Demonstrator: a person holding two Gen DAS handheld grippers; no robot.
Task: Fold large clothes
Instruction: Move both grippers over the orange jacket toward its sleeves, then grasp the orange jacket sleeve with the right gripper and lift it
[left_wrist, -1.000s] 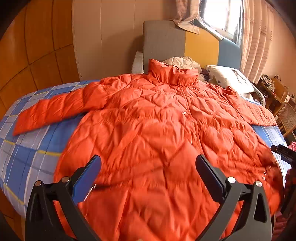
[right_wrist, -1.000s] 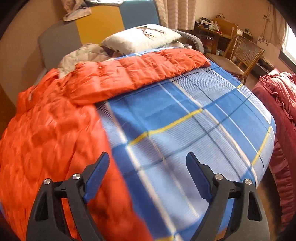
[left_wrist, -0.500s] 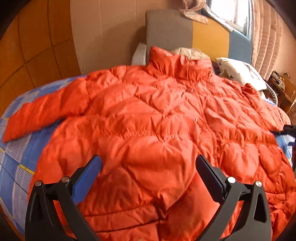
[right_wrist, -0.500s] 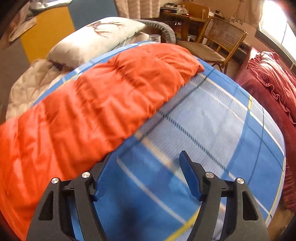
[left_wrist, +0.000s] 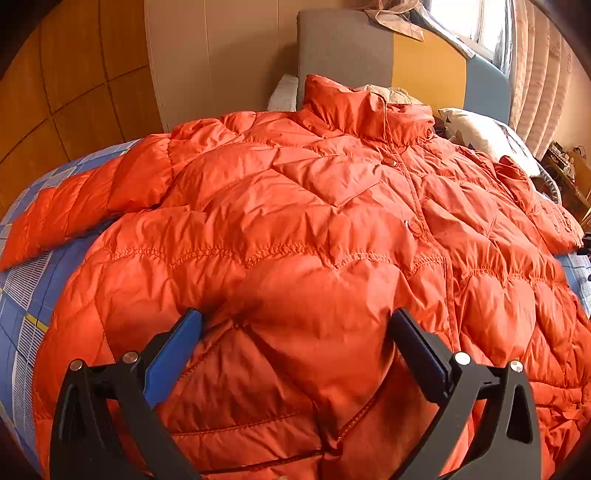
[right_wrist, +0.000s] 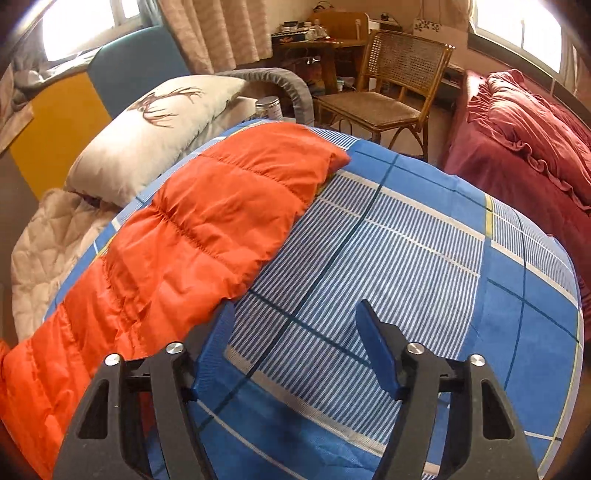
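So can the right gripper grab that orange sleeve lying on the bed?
Probably yes. The right gripper is open beside the orange sleeve, whose near edge lies at the left jaw on the blue plaid bedsheet. Nothing lies between them; a small shift left should do it.

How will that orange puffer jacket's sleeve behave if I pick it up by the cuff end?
Probably floppy: the sleeve lies limp along the plaid bedsheet, bending at its stitched channels. Likely light for its bulk, given the puffy quilting. The sheen on the jacket hints at slippery fabric, so the open right gripper may need a deep bite.
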